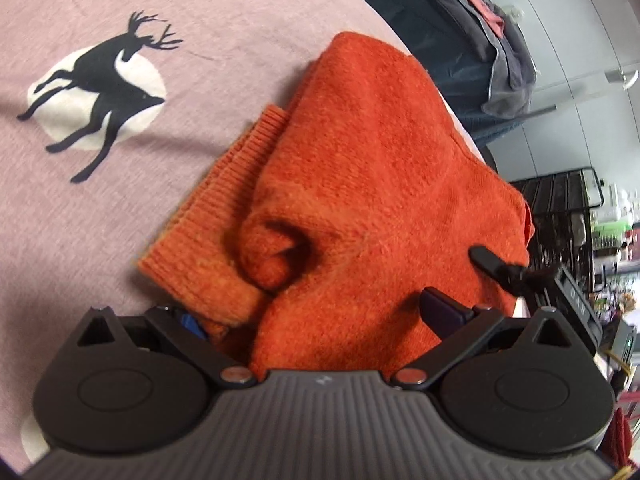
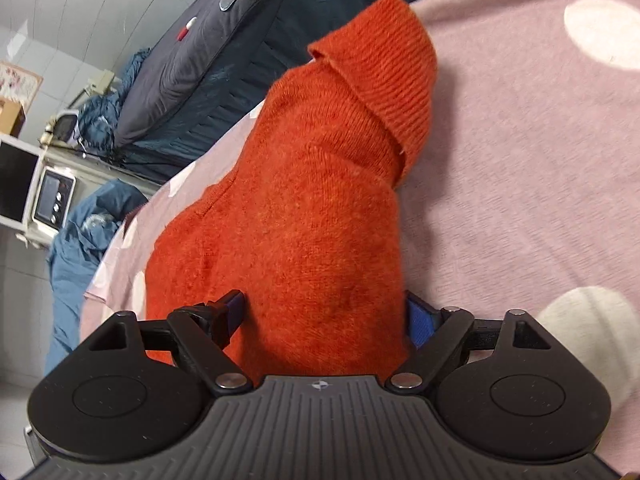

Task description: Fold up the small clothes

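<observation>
You are holding the right gripper low against the near edge of the orange knitted sweater, and its fingers are standing spread, one on each side of a thick bundle of the knit. They look parted rather than pinched, though the wool hides the pads, so whether they are gripping it at all is hard to say. You are straddling the bulk there probably so one squeeze gathers every layer at once.

You are bringing the left gripper in over the opposite side of the same sweater, with its fingers wide apart too; the knit is bulging up between them, and the left one is mostly buried under the fabric. Just ahead of it a sleeve end is curling into a roll, and the ribbed hem is poking out flat to the side, which suggests the garment is already partly doubled over and waiting for its next fold.

Further out, the ribbed turtleneck collar is lying folded down at the far end. The sweater is resting near the edge of a surface covered by a pink cloth printed with a black deer on a white disc. Beyond that edge, dark grey bedding is lying heaped.
</observation>
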Available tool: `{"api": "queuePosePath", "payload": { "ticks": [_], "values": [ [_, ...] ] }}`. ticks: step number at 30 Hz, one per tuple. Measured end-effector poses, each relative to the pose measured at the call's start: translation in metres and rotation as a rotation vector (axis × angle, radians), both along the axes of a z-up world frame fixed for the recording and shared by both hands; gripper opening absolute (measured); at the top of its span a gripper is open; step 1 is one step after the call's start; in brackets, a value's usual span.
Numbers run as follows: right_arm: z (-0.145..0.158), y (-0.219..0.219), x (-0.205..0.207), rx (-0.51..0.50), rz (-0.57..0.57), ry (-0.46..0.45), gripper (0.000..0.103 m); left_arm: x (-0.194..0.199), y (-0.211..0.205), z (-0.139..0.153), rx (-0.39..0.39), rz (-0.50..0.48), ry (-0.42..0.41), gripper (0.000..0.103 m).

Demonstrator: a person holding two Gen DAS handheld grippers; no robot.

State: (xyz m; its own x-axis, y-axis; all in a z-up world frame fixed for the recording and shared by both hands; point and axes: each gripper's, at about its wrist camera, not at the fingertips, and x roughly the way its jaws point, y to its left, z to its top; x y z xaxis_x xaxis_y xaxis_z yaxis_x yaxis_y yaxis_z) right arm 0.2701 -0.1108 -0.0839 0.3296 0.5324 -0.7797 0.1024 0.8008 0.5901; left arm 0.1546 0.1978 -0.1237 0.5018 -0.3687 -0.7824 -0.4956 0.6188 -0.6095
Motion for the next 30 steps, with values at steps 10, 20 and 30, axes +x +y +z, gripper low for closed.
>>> {"api": "queuePosePath", "payload": {
  "ticks": [10,20,30],
  "values": [
    [0.006,0.014,0.003,-0.121,0.068,-0.028,0.086,0.004,-0.005,0.008,0.058,0.003,0.005,0.076],
    [0.050,0.040,-0.012,-0.244,0.176,-0.216,0.057,-0.002,-0.001,0.033,0.095,-0.012,-0.087,0.035],
    [0.132,0.119,-0.026,-0.153,0.309,-0.440,0.056,-0.061,0.080,0.131,0.217,0.136,-0.258,0.035]
  ]
}}
